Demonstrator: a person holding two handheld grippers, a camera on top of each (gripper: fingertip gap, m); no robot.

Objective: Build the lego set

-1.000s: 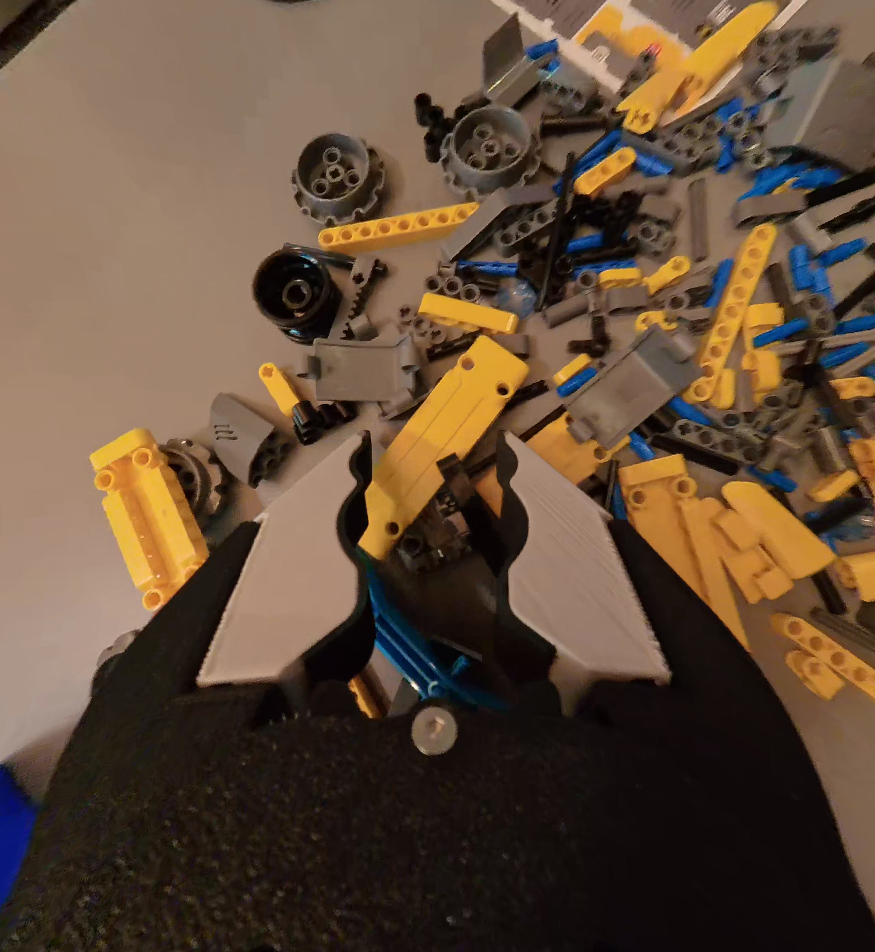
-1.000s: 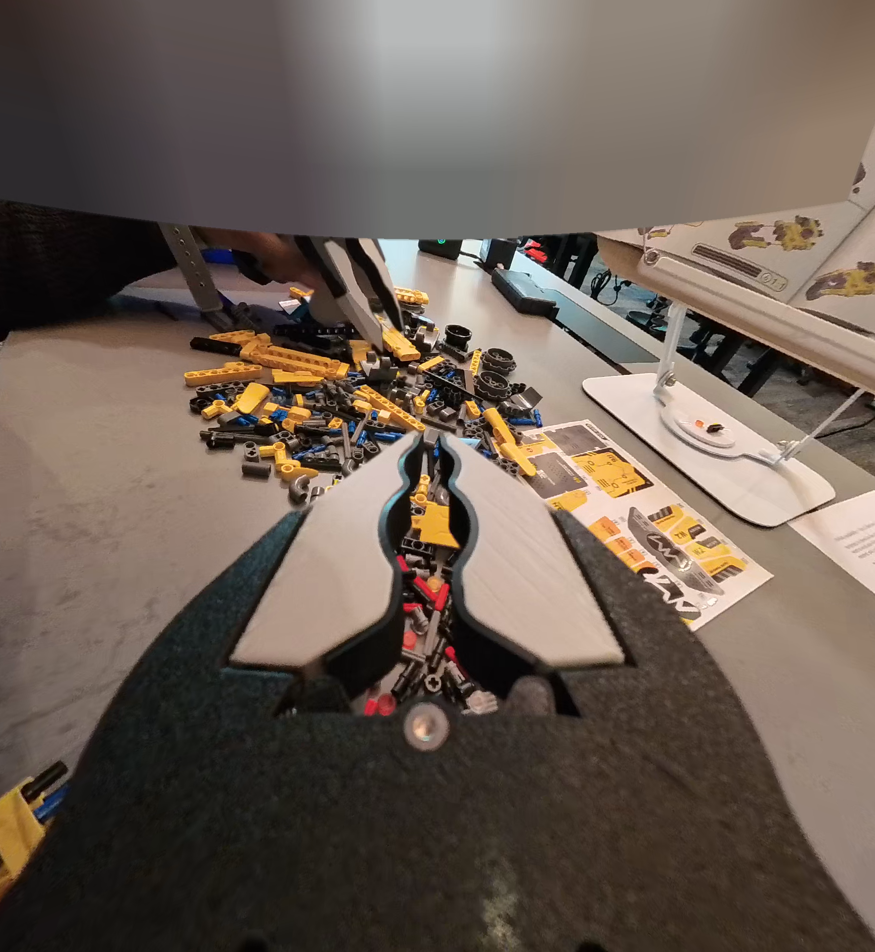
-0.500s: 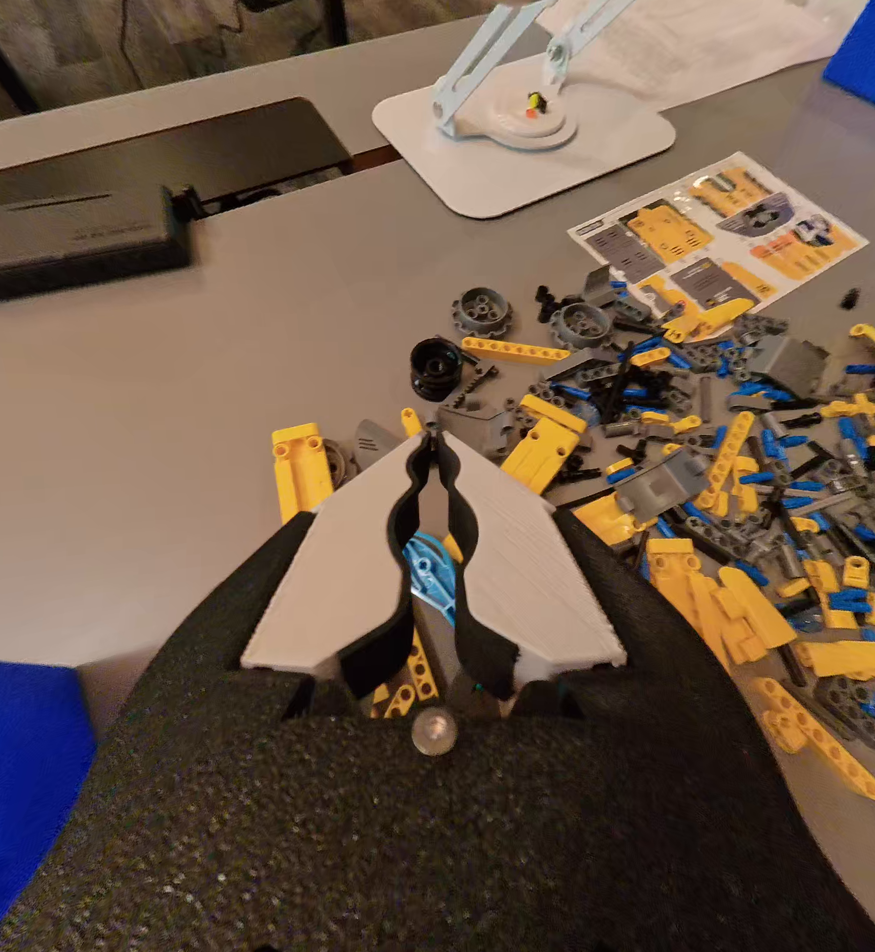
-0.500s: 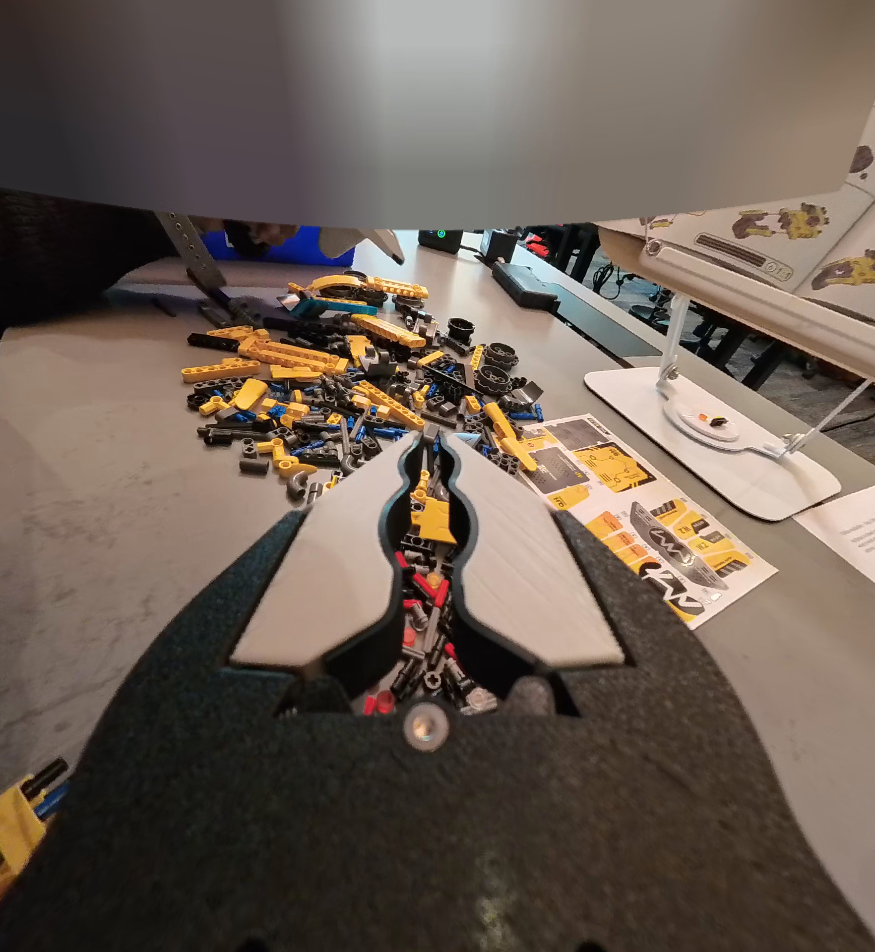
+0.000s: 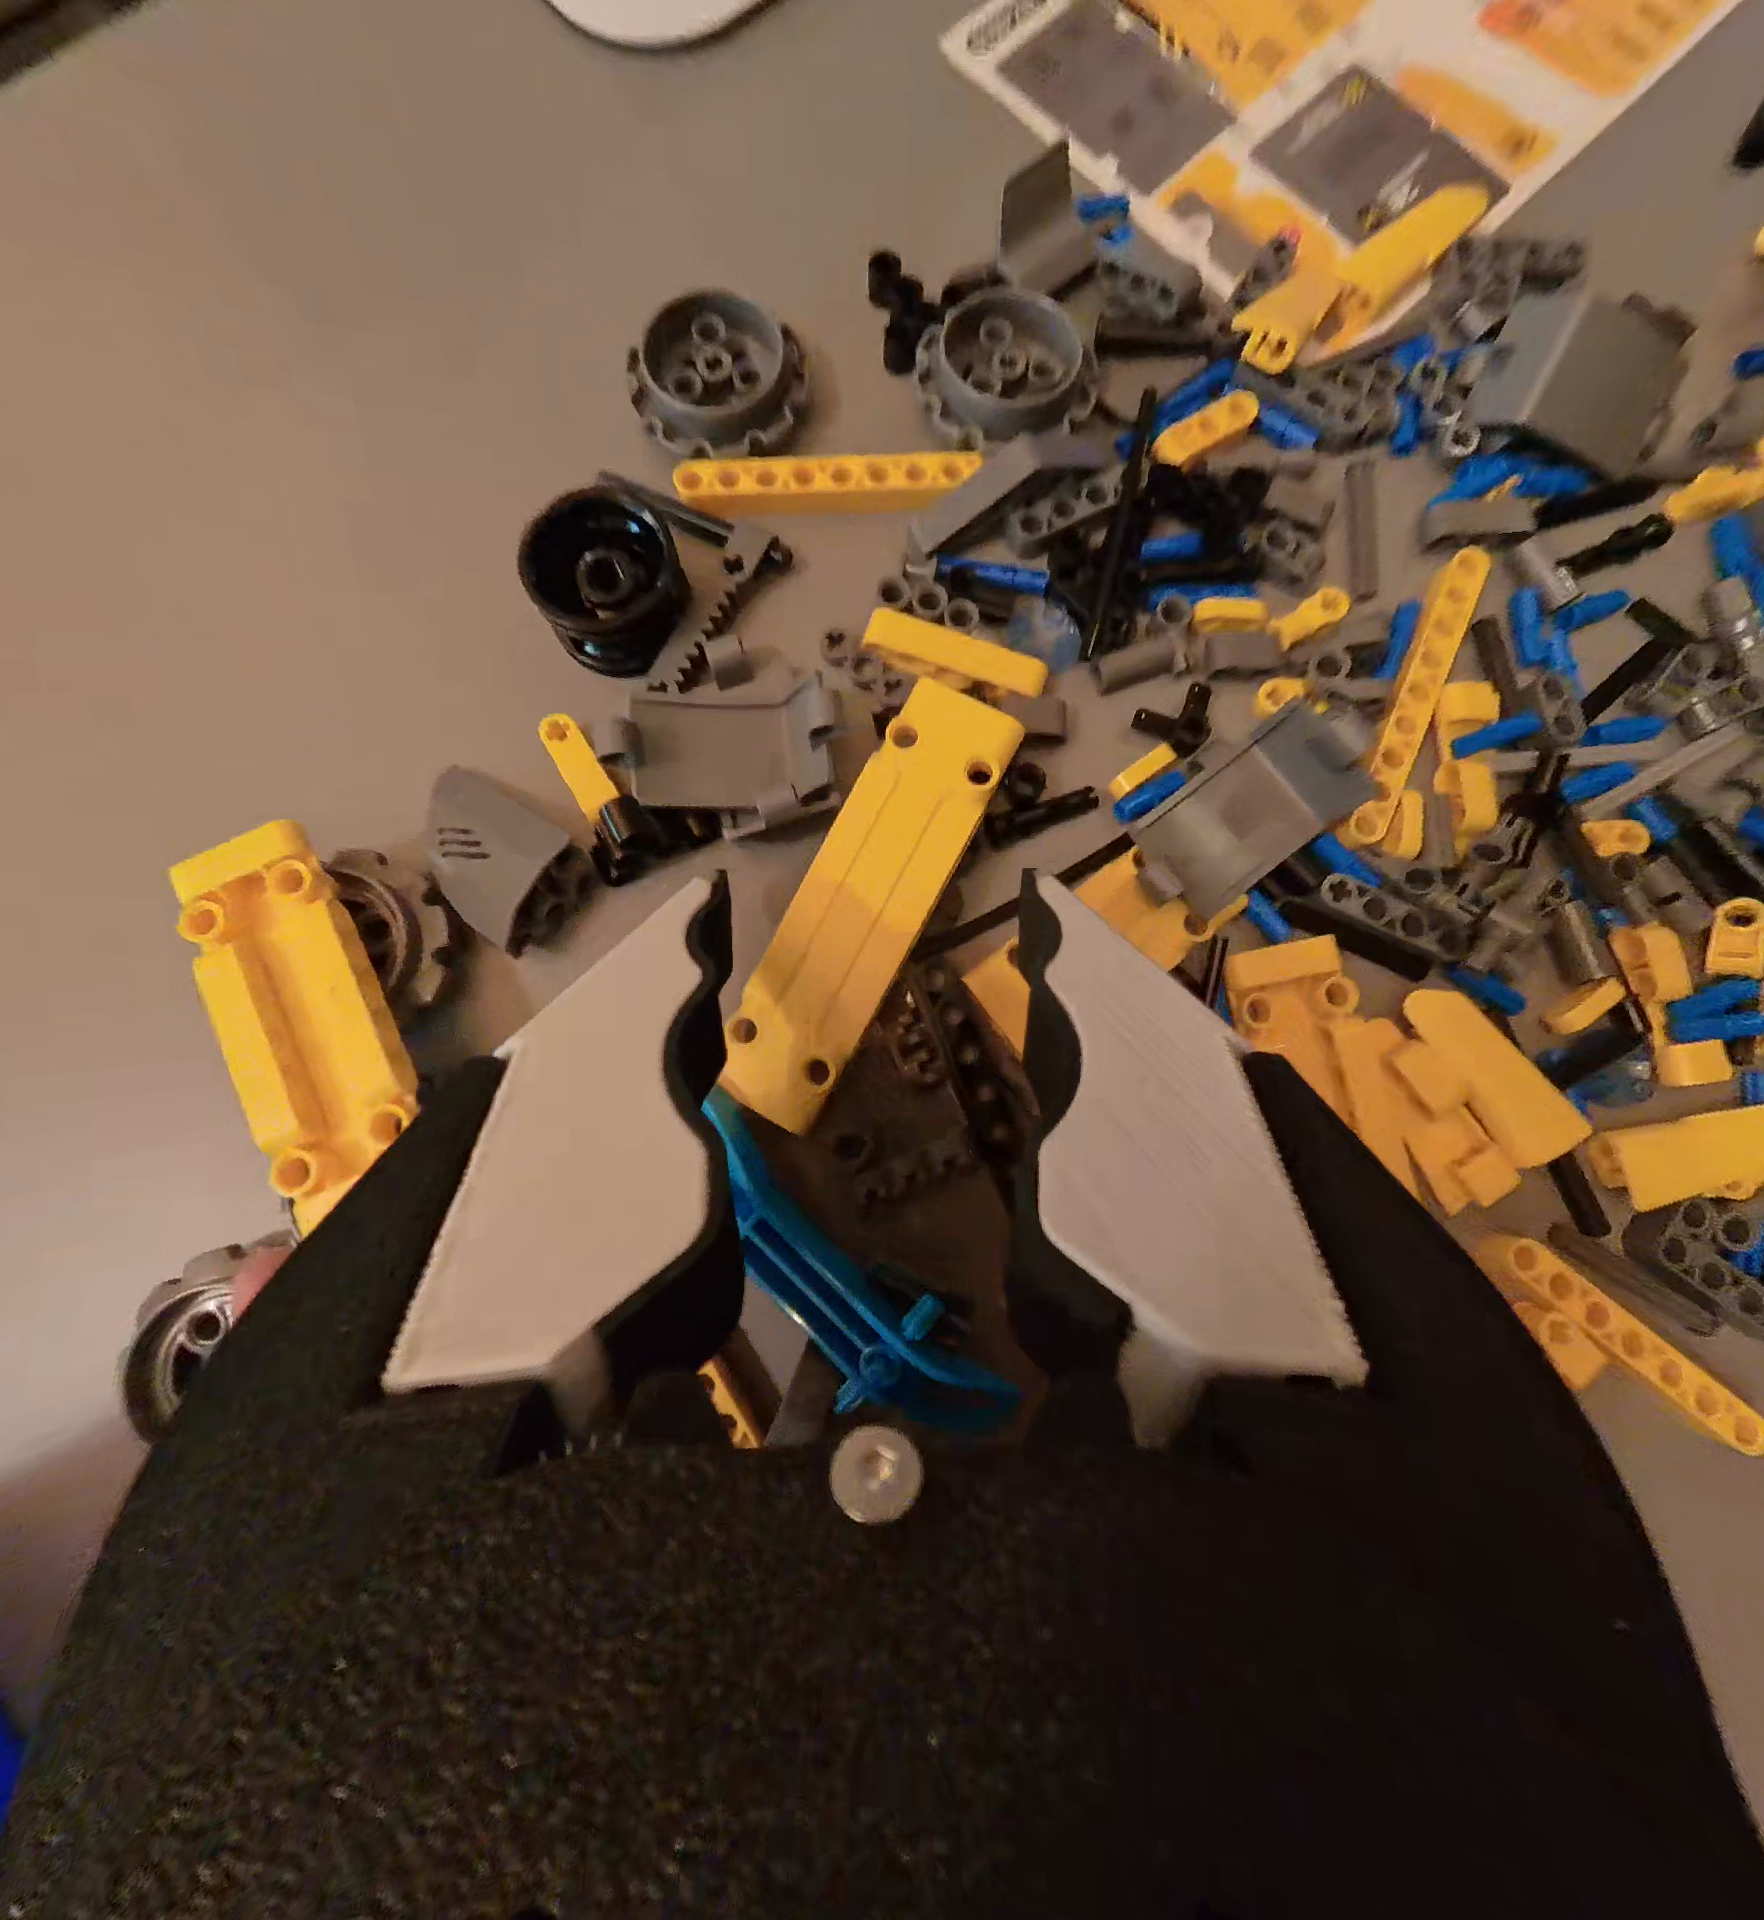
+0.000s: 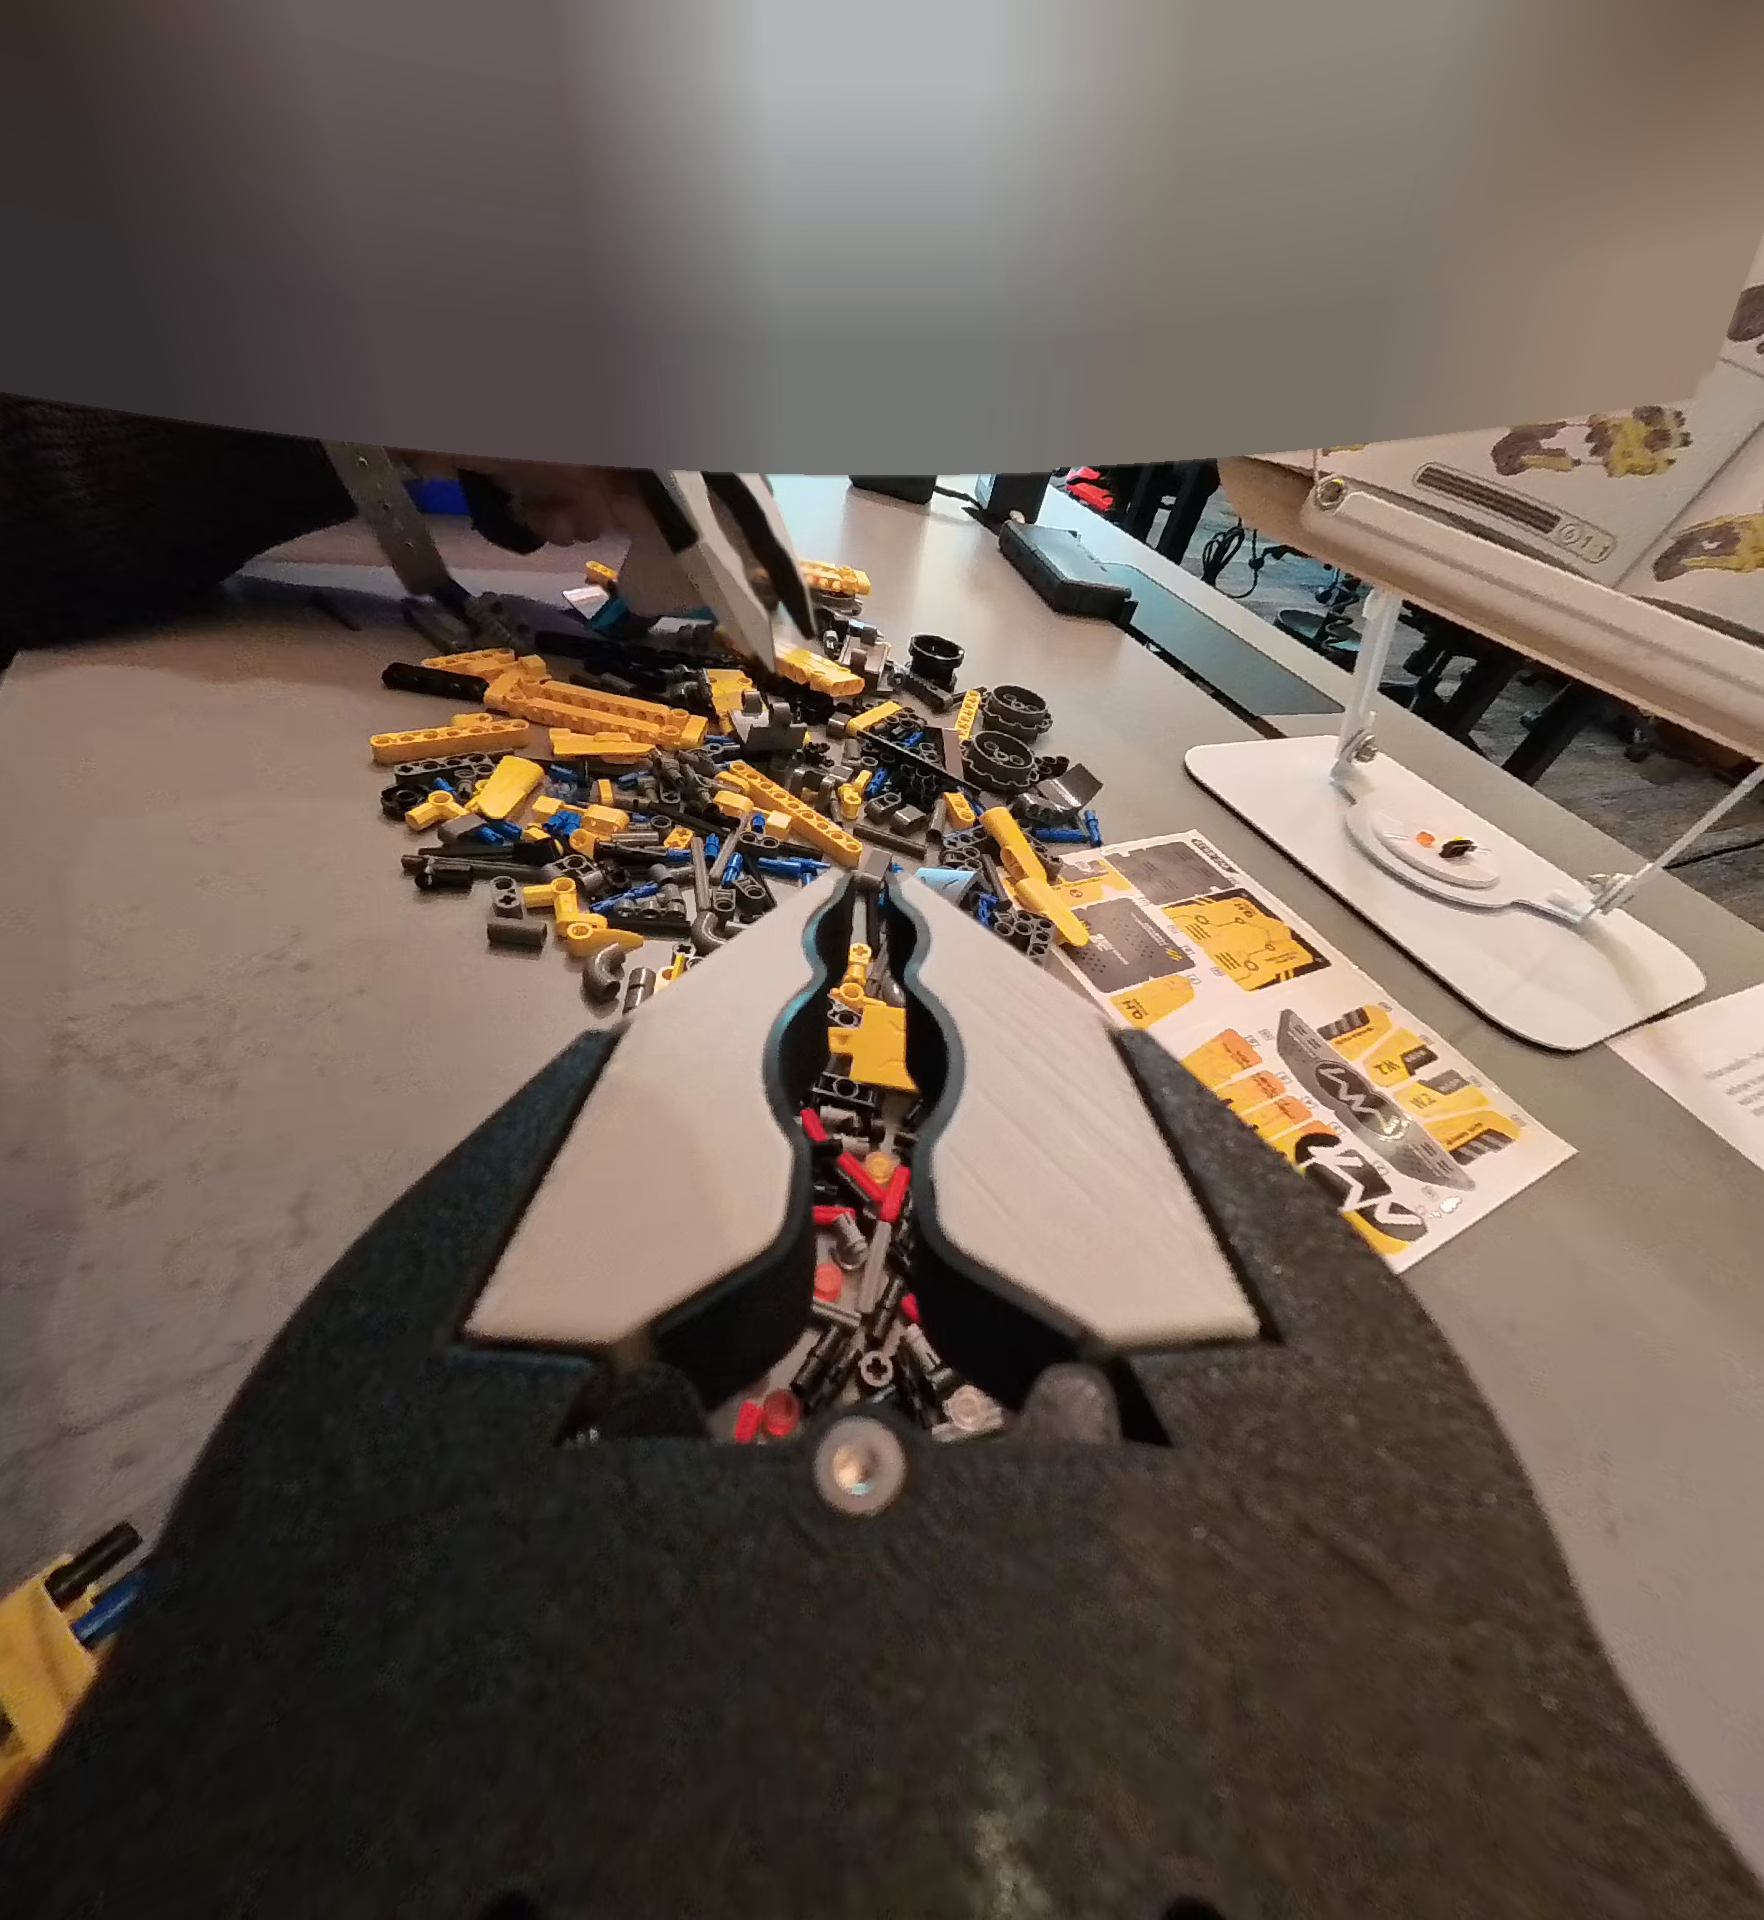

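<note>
My left gripper (image 5: 873, 904) is open and low over a pile of yellow, grey, blue and black building pieces (image 5: 1377, 727). A long yellow panel (image 5: 883, 894) lies between its fingertips, touching neither. A blue curved piece (image 5: 836, 1288) and a black piece (image 5: 909, 1122) lie under the jaws. In the right wrist view the left gripper (image 6: 790, 644) points down at the pile's far side. My right gripper (image 6: 870, 883) is shut above the near end of the pile (image 6: 649, 790). A small grey piece (image 6: 873, 862) shows at its tips; I cannot tell if it is pinched.
Two grey wheel hubs (image 5: 717, 374) and a black wheel (image 5: 597, 582) lie left of the pile, a yellow block (image 5: 286, 997) nearer. A sticker sheet (image 6: 1304, 1039), a white stand base (image 6: 1429, 894) holding a booklet (image 6: 1636, 499) and a paper (image 6: 1751, 1081) lie right. The tips of one gripper are about 30 cm away from the tips of the other. To reach the black piece (image 5: 909, 1122) in a straight line is about 5 cm for my left fingers, about 30 cm for my right.
The left gripper, raised and shut half a second ago, has come back down over the pile and opened around the long yellow panel. The right gripper has barely moved.
</note>
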